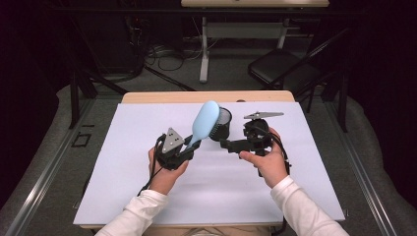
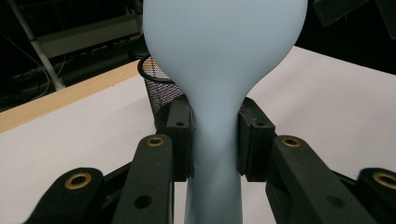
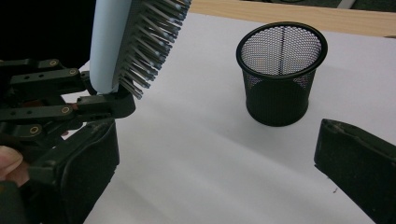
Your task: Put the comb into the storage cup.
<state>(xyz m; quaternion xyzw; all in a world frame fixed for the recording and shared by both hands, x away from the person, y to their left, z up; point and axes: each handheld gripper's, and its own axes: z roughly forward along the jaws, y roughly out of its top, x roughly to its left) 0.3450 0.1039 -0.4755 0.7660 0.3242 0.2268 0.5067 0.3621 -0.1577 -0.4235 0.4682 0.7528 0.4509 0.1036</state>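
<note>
Left gripper [image 1: 188, 147] clamped on the neck of the light-blue hairbrush [image 1: 205, 123], jaws pinching the handle from both sides. Brush head raised off the white counter [image 1: 147, 187], tilted up toward the black mesh cup [image 1: 222, 125], bristles facing the right gripper [image 1: 227, 144]. Right gripper's jaws spread wide, nothing between them, pointed at the brush and cup. Cup upright on the counter, just beside the brush head.

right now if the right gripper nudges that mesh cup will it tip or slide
The mesh cup looks light: thin open wire, nothing visible inside. It stands upright on smooth white paper, so a low nudge would probably slide it. It is taller than its base, so a push near the rim might tip it.
</note>
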